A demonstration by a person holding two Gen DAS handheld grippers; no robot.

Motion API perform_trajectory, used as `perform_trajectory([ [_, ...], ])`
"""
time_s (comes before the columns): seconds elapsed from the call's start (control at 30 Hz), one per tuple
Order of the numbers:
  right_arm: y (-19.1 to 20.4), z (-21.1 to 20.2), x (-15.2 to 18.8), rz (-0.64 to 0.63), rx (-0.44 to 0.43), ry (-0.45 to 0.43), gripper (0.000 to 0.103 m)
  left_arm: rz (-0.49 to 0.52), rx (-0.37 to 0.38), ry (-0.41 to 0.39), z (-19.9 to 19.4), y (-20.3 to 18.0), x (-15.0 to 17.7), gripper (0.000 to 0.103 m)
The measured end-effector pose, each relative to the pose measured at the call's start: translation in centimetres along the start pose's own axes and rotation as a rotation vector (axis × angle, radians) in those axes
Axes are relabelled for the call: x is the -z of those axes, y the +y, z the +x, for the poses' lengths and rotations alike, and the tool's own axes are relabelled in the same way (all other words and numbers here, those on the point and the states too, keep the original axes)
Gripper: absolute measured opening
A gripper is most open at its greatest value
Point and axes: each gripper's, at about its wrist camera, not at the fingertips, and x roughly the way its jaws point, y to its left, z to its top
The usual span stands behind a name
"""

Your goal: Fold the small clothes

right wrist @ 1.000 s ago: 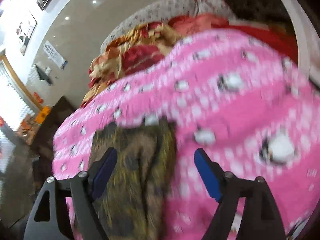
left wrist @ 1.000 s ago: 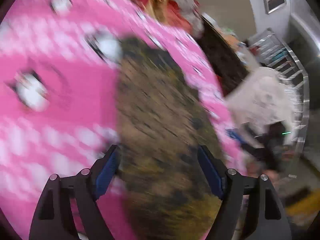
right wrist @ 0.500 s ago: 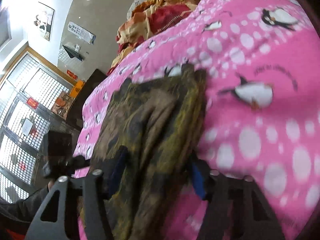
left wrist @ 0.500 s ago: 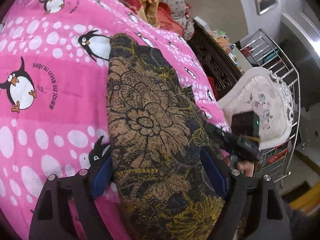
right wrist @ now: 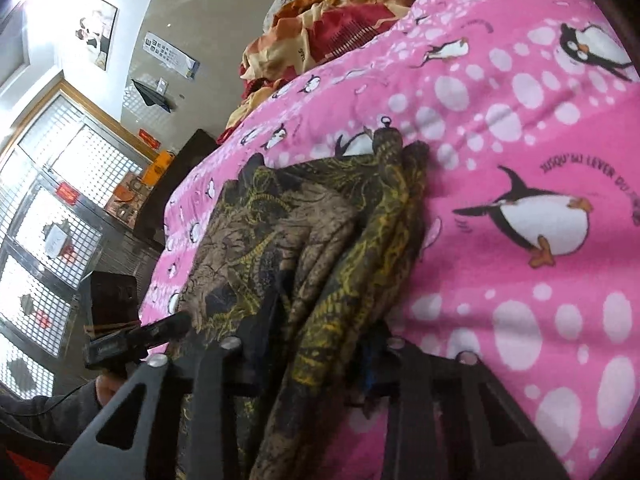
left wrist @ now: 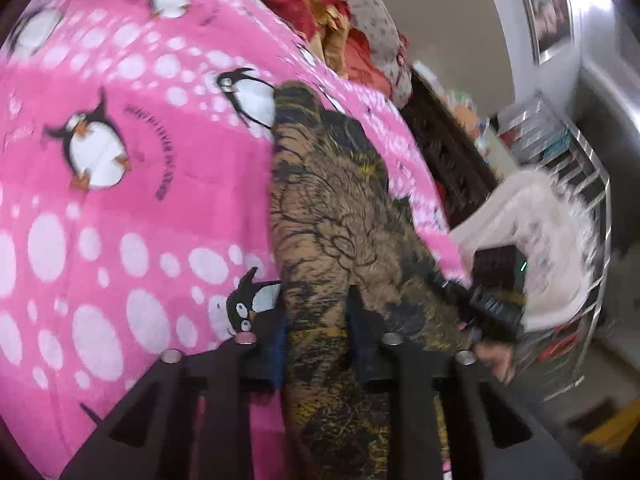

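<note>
Pink penguin blanket (left wrist: pixel 120 240) bears brown garment (left wrist: pixel 340 220), pinched between both tongs.

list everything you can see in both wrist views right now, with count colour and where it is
patterned garment: one, brown, black and yellow, lying lengthwise on the blanket, near end bunched between both tongs
penguin blanket: one, pink with white spots, covering the bed
crumpled bedding: one heap, red and yellow, at the bed's far end
framed pictures: at least two, on the white walls
metal grille: one, silver, beside the bed
left tongs: one, black with blue pads, shut on the garment's near edge
right tongs: one, black with blue pads, just closing, pads pressed on gathered cloth
</note>
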Motion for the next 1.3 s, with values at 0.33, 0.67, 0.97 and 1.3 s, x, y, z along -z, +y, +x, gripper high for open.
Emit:
perform_trajectory([
  [0.33,4.7,0.0,-0.6,0.006,0.009,-0.024,0.015,0.067,-0.042,-0.103,-6.0,-1.0,-1.5,0.000],
  [0.67,11.7,11.7,-0.7,-0.038,-0.082,0.023,0.014,0.010,-0.169,-0.099,-12.1,8.5,-3.7,0.003],
  [0.97,11.0,9.1,0.6,0.025,0.060,0.014,0.031,0.019,-0.224,-0.107,-13.9,9.0,-3.1,0.021],
  [1.3,23.7,3.5,8.2,-0.490,0.198,0.052,0.028,0.338,-0.296,-0.102,-16.7,0.4,4.4,0.020],
])
